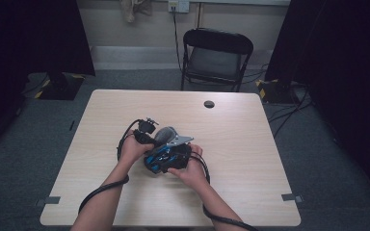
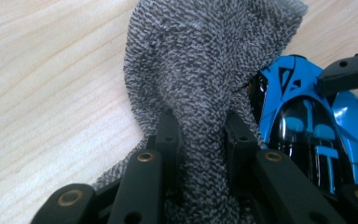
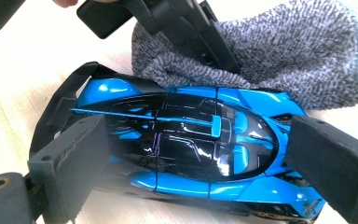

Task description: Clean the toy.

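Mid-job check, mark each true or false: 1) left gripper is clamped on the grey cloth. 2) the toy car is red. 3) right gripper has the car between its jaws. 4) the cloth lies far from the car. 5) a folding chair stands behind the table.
1) True: the left gripper pinches the grey cloth.
2) False: the toy car is blue and black.
3) True: the right gripper grips it end to end.
4) False: the cloth lies against the car.
5) True: a black folding chair stands beyond the table.

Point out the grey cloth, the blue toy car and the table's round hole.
grey cloth (image 2: 200, 60), left gripper view, its bunched upper fold
blue toy car (image 3: 186, 140), right gripper view, its dark cabin roof
round hole (image 1: 209, 104), high view, its centre
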`<state>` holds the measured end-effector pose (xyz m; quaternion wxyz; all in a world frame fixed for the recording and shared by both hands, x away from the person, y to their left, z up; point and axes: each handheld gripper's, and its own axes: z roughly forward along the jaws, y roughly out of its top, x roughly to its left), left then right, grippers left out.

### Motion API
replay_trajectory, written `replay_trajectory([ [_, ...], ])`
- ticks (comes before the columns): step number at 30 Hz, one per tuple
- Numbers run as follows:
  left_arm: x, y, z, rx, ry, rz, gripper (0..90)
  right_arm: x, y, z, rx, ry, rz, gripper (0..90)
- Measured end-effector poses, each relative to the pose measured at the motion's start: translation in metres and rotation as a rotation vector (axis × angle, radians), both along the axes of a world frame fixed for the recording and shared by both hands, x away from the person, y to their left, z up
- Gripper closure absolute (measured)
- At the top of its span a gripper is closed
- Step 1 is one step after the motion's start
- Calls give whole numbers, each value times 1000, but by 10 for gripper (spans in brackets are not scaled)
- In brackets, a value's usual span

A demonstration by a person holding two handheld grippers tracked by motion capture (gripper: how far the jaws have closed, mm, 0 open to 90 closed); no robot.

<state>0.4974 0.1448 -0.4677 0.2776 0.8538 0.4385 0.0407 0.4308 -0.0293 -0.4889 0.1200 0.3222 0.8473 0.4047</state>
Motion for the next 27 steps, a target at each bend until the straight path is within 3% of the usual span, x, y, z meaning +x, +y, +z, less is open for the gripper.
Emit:
replay_trajectory([
  [9,-5,10,2,16,15,-7,720,0,1,1,-6,2,2,56],
  [27,-19,33,3,3,36,-17,720,1,1,1,-7,2,3,56],
])
